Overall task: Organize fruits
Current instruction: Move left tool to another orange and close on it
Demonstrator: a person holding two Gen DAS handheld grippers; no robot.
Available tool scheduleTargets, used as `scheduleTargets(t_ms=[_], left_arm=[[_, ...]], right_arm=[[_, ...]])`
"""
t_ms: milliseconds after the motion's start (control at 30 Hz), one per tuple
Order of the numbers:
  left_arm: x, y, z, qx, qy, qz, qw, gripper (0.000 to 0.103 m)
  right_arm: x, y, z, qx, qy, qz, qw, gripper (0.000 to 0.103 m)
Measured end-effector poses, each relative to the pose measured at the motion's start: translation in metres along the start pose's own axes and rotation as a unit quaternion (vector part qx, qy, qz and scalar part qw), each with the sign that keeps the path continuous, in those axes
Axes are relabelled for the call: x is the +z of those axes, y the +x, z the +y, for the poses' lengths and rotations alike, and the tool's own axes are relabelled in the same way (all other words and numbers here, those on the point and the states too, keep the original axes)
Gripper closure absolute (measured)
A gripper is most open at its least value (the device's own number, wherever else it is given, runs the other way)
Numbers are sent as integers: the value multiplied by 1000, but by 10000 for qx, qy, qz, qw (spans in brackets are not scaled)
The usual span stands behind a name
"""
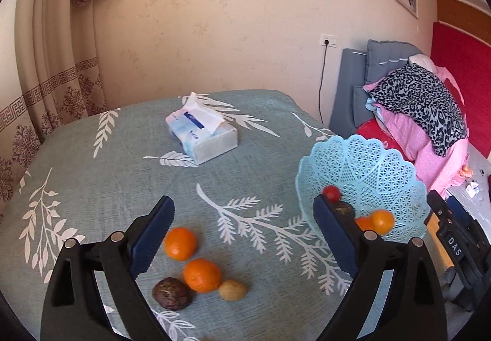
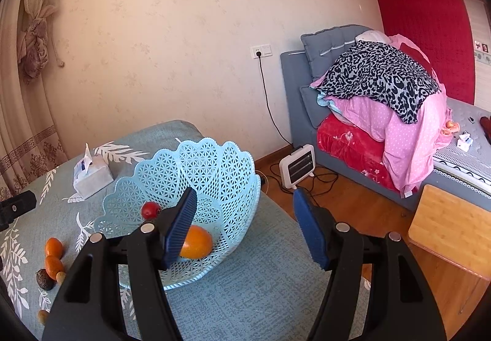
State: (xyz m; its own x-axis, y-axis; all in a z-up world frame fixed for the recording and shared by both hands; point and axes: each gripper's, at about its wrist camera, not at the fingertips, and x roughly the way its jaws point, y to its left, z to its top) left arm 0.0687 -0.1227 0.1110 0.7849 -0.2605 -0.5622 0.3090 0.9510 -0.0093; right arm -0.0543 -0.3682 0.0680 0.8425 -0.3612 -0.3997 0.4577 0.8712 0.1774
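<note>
A light blue lattice basket (image 1: 368, 166) (image 2: 214, 163) stands on the table's right side. It holds a red fruit (image 1: 332, 193) (image 2: 150, 209), oranges (image 1: 382, 221) (image 2: 196, 242) and a dark fruit (image 1: 345, 207). On the cloth lie two oranges (image 1: 180, 242) (image 1: 202, 275), a dark brown fruit (image 1: 171, 293) and a small tan fruit (image 1: 233, 290); they also show in the right wrist view (image 2: 53, 258). My left gripper (image 1: 244, 212) is open above the loose fruits. My right gripper (image 2: 244, 203) is open and empty by the basket's right rim.
A tissue box (image 1: 202, 133) (image 2: 92, 175) sits at the table's far side. The table wears a teal leaf-print cloth (image 1: 92, 175). To the right are a bed with piled bedding (image 2: 383, 89), a small heater (image 2: 297, 166) on the floor, cables, and a wooden stool (image 2: 451, 227).
</note>
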Motion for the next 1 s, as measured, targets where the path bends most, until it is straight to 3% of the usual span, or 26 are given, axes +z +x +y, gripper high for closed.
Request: scheduleTargets(t_ms=[300, 467, 767, 867, 1000], left_arm=[[-1, 9, 60, 428, -440, 187, 9979, 12], [-4, 28, 82, 674, -740, 534, 9935, 12], [-27, 71, 85, 419, -907, 1263, 9869, 13], [-30, 83, 81, 321, -841, 1409, 9859, 19], [-37, 98, 83, 207, -917, 1657, 9817, 34]], right_arm=[[-2, 1, 7, -51, -137, 6, 9999, 36], [-3, 1, 12, -67, -247, 15, 9997, 36], [-8, -9, 29, 39, -631, 55, 9980, 36], [-9, -12, 32, 136, -649, 150, 9977, 36], [-11, -17, 42, 348, -718, 285, 9964, 36]])
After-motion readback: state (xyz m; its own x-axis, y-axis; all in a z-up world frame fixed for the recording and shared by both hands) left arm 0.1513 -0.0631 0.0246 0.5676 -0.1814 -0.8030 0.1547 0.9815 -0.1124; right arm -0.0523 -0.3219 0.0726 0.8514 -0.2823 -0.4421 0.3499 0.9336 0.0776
